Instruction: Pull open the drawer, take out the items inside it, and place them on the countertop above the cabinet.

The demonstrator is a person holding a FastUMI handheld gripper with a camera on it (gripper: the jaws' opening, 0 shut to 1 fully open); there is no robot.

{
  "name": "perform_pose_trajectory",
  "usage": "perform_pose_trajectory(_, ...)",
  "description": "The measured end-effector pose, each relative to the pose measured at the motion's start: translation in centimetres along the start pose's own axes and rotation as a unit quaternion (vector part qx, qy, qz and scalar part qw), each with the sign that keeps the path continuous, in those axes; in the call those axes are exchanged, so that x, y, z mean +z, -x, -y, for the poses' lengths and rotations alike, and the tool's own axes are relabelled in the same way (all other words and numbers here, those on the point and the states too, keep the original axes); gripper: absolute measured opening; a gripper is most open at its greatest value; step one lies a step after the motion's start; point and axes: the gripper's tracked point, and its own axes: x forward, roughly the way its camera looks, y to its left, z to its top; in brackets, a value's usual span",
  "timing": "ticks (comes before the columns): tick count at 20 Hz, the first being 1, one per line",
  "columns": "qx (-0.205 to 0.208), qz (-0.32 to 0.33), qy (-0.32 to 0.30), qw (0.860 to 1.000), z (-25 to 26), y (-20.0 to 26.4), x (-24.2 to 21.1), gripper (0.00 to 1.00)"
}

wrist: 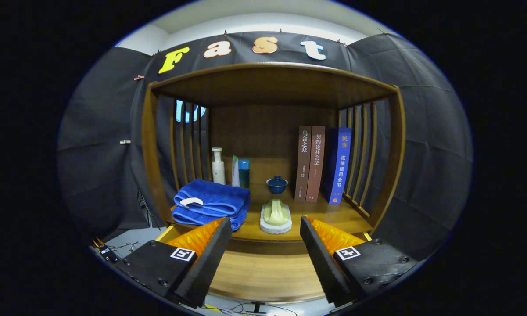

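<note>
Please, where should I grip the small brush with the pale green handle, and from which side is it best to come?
Grip the brush by its raised pale green handle, coming from the front, probably a little from above. The handle runs away from the open hand-held gripper, so its fingers could close on its two sides. The blue towel at its left leaves little side room.

Wooden cabinet (267,83) countertop (333,215) beyond the spread, empty jaws; drawer front (263,272) between them, closed

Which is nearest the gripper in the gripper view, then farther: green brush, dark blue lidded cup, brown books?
Gripper open, empty.
1. Pale green brush on its white base, just ahead of the fingers.
2. Dark blue lidded cup, behind the brush.
3. Two brown upright books, rear right.
</note>
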Motion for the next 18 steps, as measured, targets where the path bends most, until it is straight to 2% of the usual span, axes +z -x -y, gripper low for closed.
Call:
perform_pose_trajectory(8,-0.008,0.026,-0.020,0.999,-0.1,5.7,-9.2,1.00)
perform_pose_trajectory(13,-0.006,0.011,-0.010,1.000,-0.9,6.3,-16.6,1.00)
perform_pose_trajectory(18,-0.003,-0.007,-0.010,1.000,-1.3,5.4,-21.0,1.00)
